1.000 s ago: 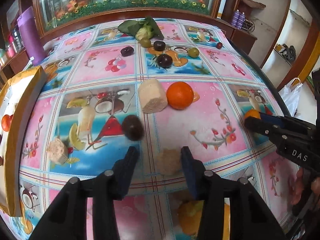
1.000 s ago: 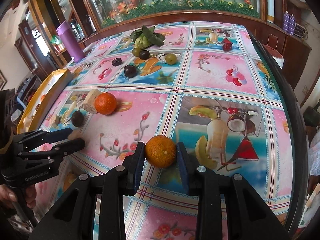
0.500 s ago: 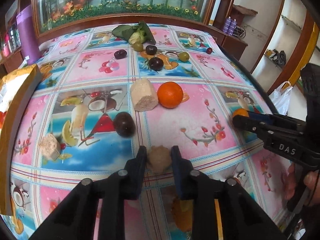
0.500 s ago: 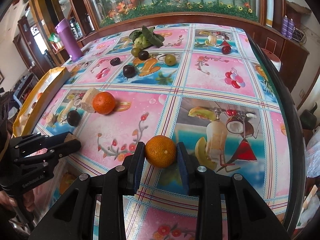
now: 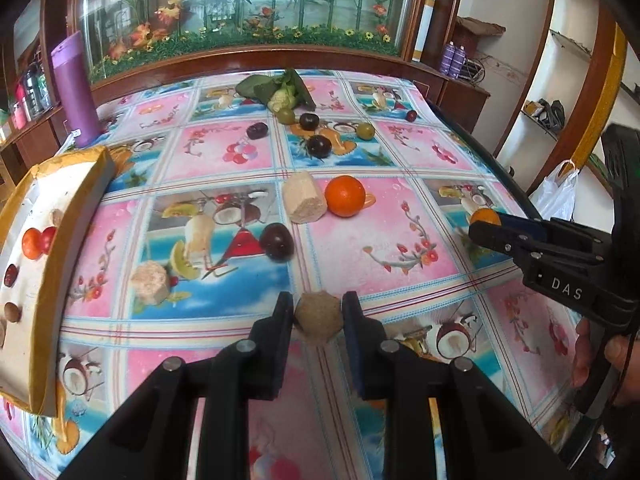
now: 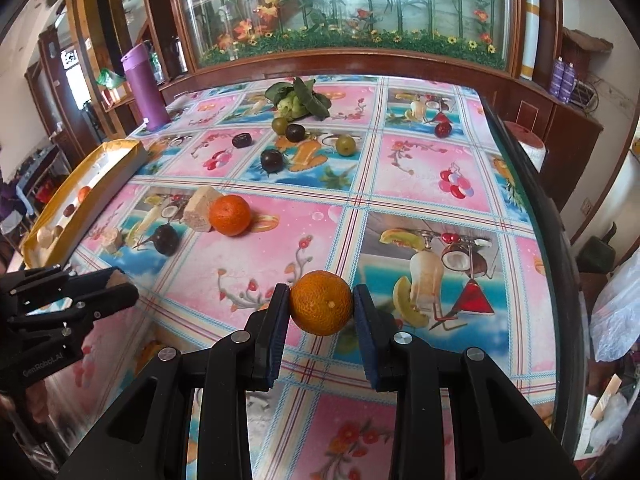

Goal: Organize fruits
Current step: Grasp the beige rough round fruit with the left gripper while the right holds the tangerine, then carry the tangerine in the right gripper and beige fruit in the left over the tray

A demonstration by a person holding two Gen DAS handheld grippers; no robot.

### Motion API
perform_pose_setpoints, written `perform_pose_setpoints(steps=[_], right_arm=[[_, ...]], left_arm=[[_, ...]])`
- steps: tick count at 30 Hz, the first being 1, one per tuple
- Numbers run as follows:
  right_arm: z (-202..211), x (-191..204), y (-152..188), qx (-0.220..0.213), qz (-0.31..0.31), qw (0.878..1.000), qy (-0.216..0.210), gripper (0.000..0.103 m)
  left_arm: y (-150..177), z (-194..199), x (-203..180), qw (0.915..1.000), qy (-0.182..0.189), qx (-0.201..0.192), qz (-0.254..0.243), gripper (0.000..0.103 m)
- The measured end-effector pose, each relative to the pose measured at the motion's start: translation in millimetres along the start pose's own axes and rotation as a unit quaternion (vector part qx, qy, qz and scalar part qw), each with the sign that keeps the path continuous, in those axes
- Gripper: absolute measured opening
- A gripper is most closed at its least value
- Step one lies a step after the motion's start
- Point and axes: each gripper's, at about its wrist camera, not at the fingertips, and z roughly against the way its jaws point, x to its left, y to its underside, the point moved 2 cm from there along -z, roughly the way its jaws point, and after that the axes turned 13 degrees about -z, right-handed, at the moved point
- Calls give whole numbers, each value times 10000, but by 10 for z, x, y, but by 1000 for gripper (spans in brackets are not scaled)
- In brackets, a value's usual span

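My left gripper (image 5: 318,312) is shut on a small tan round fruit (image 5: 319,319) and holds it just above the patterned tablecloth near the front edge. My right gripper (image 6: 321,306) is shut on an orange mandarin (image 6: 322,303), lifted off the cloth; it also shows in the left wrist view (image 5: 485,216). A yellow tray (image 5: 52,248) at the left holds several small fruits. On the cloth lie another orange (image 5: 345,196), a beige chunk (image 5: 302,202), a dark plum (image 5: 277,241) and a second beige chunk (image 5: 150,282).
At the far end lie leafy greens (image 5: 276,88), green and dark plums (image 5: 318,146) and a small red fruit (image 5: 411,115). A purple bottle (image 5: 74,92) stands at the back left. The table's right edge (image 6: 552,264) drops to the floor.
My left gripper closed on the tan fruit and lifted it slightly. My right gripper kept its hold on the mandarin and rose a little.
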Motion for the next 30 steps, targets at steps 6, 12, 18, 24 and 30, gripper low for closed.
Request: perform_pose_setpoints(steps=[6,12,18,24,30], right_arm=[[154,187,144,-31,38,10000,46,31],[177,483,309,89,114,9999,-15,31],[114,915,386,197,365,9990,-177,31],[10,1390,361,264,666,9967,-373,31],[-77,1831,333,292,993,9930,-563,31]], left_arm=[[128,234,233,9996,-130,-73,254,28],[311,455,522,9982,-336,-107,485,28],[483,635,884,9955,-539,-149,769,28],[621,764,1242,9920,-716,-222,1011,28],[761,873,1584,9881,-879,-254,1236,28]])
